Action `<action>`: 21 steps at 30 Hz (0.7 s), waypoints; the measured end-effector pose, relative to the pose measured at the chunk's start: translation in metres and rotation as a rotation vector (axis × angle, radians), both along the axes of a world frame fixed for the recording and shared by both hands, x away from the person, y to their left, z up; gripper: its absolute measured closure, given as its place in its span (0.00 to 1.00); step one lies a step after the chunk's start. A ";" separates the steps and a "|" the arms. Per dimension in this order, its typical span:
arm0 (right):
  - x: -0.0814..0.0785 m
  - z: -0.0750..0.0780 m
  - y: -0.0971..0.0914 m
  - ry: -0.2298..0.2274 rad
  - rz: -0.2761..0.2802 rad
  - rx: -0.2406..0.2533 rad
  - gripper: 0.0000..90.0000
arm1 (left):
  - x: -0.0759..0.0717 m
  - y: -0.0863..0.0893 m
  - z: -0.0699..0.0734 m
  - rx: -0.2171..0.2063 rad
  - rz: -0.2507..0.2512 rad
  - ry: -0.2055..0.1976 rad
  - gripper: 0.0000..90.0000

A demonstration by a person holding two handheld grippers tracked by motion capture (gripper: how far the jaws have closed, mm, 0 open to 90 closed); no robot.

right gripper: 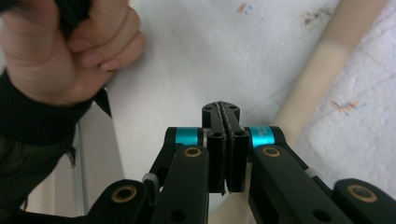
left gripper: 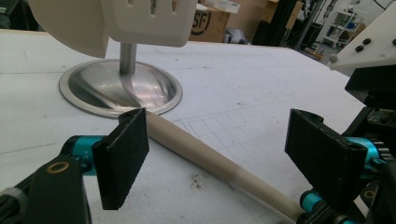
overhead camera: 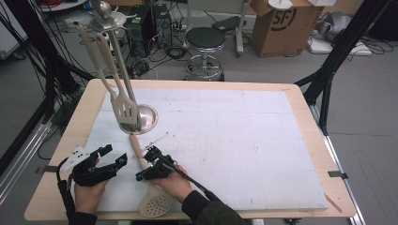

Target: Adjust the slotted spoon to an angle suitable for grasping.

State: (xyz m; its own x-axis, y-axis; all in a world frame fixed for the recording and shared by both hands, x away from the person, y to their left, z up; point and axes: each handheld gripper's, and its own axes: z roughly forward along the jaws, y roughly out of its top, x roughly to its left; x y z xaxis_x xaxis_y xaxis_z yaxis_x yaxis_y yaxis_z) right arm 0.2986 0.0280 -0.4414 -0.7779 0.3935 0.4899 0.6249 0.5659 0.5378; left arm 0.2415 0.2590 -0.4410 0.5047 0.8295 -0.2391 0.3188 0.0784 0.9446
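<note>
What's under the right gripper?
The beige skimmer's handle runs under the right gripper; its perforated head sticks out by the table edge. The stretch beneath the gripper and the hand is covered. The fingers are shut together, with nothing between them.

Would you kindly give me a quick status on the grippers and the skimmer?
Left gripper open, empty. Right gripper shut, empty, beside skimmer handle. Skimmer flat on table. Nothing blocking.

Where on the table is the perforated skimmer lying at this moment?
In the high view, the skimmer lies flat at the near-left of the table, its round head at the front edge and its handle tip near the steel stand base, beside the right gripper.
</note>
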 end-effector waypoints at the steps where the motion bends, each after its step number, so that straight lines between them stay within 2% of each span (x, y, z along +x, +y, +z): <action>1: 0.000 0.000 0.000 -0.011 0.002 -0.001 0.99 | 0.000 0.000 0.000 0.001 0.001 0.001 0.25; 6: -0.001 0.001 0.001 -0.023 0.011 -0.029 1.00 | 0.000 -0.001 0.000 0.003 -0.002 0.002 0.25; 9: -0.004 0.004 0.002 -0.083 0.026 -0.095 1.00 | 0.000 -0.001 0.000 0.003 -0.003 0.002 0.25; 10: -0.004 0.005 0.003 -0.089 0.024 -0.102 1.00 | 0.000 -0.001 0.000 0.003 -0.002 0.003 0.25; 14: -0.004 0.005 0.002 -0.084 0.018 -0.105 1.00 | -0.001 0.000 0.000 0.002 0.000 -0.001 0.25; 19: 0.001 0.008 -0.005 -0.114 0.017 -0.161 1.00 | -0.001 0.000 0.000 0.002 -0.001 0.002 0.25; 21: 0.005 0.009 -0.011 -0.110 0.006 -0.172 1.00 | -0.001 -0.001 0.000 0.004 -0.002 0.002 0.25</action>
State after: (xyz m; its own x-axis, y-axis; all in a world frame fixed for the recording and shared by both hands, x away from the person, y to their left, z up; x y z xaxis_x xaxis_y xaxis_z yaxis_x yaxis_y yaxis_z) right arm 0.3037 0.0174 -0.4325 -0.8259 0.4587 0.3279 0.5637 0.6589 0.4981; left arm 0.2409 0.2582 -0.4409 0.5056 0.8295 -0.2373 0.3208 0.0745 0.9442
